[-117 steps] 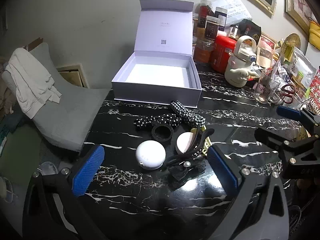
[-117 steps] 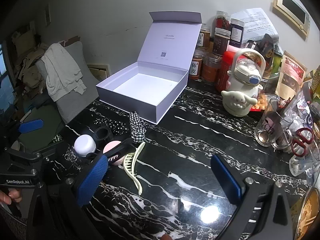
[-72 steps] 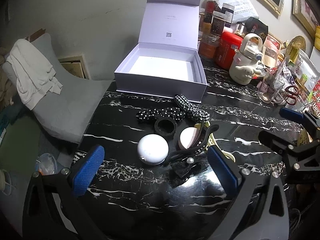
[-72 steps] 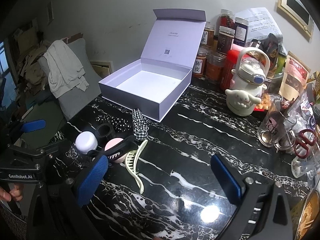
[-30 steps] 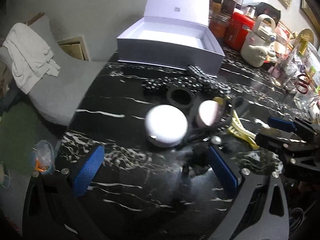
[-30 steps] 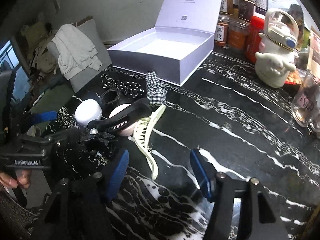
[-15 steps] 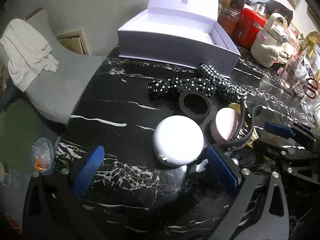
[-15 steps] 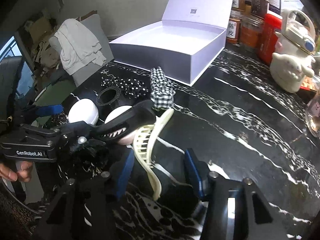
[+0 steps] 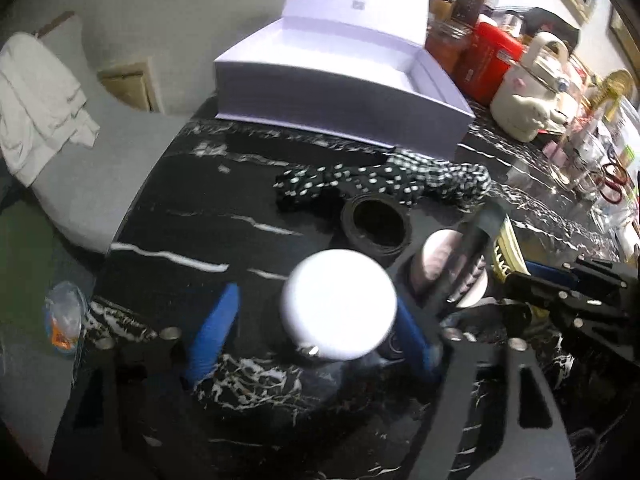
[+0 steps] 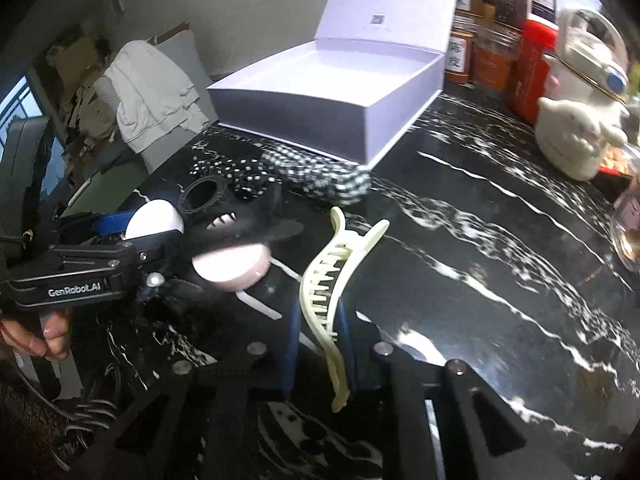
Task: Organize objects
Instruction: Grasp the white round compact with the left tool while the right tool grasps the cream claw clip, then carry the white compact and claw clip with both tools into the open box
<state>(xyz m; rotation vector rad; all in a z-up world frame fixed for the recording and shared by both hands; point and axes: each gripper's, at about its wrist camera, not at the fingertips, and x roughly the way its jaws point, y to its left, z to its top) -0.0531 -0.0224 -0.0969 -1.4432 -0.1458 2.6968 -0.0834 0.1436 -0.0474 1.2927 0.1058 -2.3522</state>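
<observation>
A white round case (image 9: 338,304) lies on the black marble table (image 9: 192,216), between the blue pads of my left gripper (image 9: 316,332); the jaws have narrowed around it, and contact is unclear. My right gripper (image 10: 320,336) is closed on the stem of a cream hair claw clip (image 10: 332,280). A pink round compact (image 10: 230,266) lies under a black shark-tooth clip (image 10: 248,220). A black ring (image 9: 376,224), a polka-dot bow (image 9: 344,184) and a checked bow (image 10: 320,174) lie before the open white box (image 10: 340,80).
Jars (image 10: 492,44), a red tin (image 10: 532,68) and a cream character kettle (image 10: 580,120) stand at the back right. Glasses and scissors (image 9: 612,184) crowd the right edge. A grey chair with white cloth (image 9: 44,92) stands left of the table.
Both grippers moved forward and down to the pile. My left jaws narrowed around the white case; my right jaws closed on the cream claw clip.
</observation>
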